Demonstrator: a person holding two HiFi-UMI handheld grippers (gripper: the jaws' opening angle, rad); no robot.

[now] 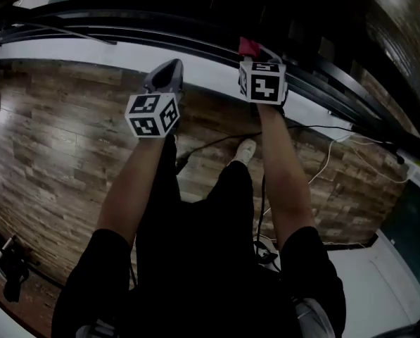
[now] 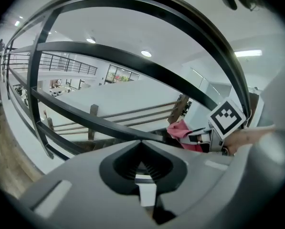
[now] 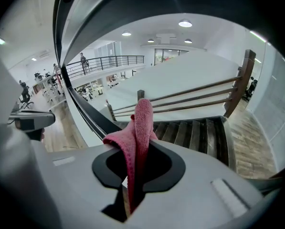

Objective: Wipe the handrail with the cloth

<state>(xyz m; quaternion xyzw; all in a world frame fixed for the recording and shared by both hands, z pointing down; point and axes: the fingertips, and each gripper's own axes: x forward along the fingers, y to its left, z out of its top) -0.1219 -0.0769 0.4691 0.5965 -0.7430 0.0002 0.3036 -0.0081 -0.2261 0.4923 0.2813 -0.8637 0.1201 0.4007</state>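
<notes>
A black metal handrail (image 1: 160,32) runs across the top of the head view, its bars curving through the left gripper view (image 2: 132,61). My right gripper (image 1: 255,56) is up at the rail, shut on a pink cloth (image 1: 248,46). In the right gripper view the cloth (image 3: 141,123) stands folded up out of the closed jaws, with the rail (image 3: 68,56) just to its left. My left gripper (image 1: 169,72) hangs a little short of the rail, shut and empty (image 2: 141,143). From there the cloth (image 2: 182,130) and the right gripper show to the right.
A wooden floor (image 1: 62,139) lies below, with a white ledge (image 1: 210,72) under the railing. A white cable (image 1: 333,153) and a dark cable trail on the floor by the person's shoe (image 1: 245,150). Beyond the rail a staircase (image 3: 204,130) drops to a lower hall.
</notes>
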